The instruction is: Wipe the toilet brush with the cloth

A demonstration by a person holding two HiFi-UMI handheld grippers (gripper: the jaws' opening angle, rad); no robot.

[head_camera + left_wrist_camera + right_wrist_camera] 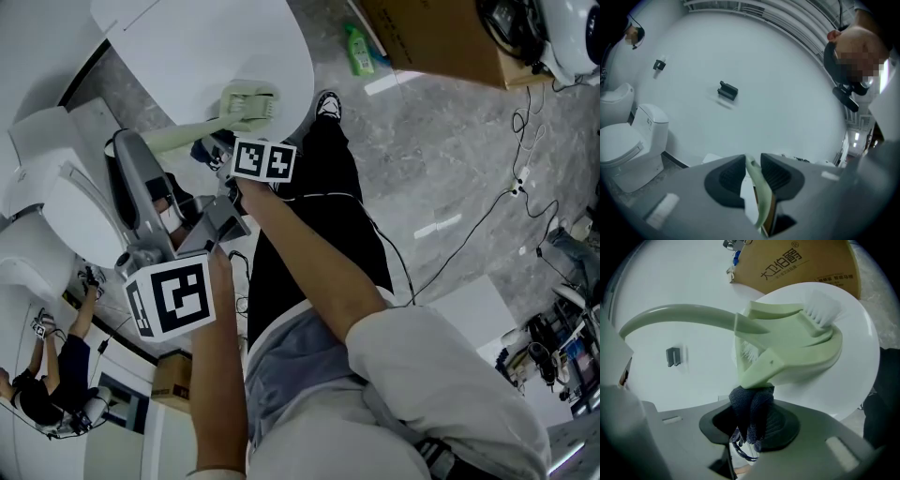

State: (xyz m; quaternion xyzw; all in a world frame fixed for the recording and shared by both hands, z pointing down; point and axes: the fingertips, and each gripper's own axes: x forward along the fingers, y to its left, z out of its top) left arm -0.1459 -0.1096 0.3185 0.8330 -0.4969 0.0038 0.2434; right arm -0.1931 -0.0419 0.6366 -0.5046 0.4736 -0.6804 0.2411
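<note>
Wiping looks just begun: left gripper (752,174) clamps the toilet brush (787,348) by its handle, right gripper (749,425) pinches the cloth (752,404) against the head's lower edge, rest probably unwiped

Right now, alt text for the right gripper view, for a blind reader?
The right gripper holds a dark blue knitted cloth against the head of a pale green plastic toilet brush, with a round white tabletop behind.
</note>
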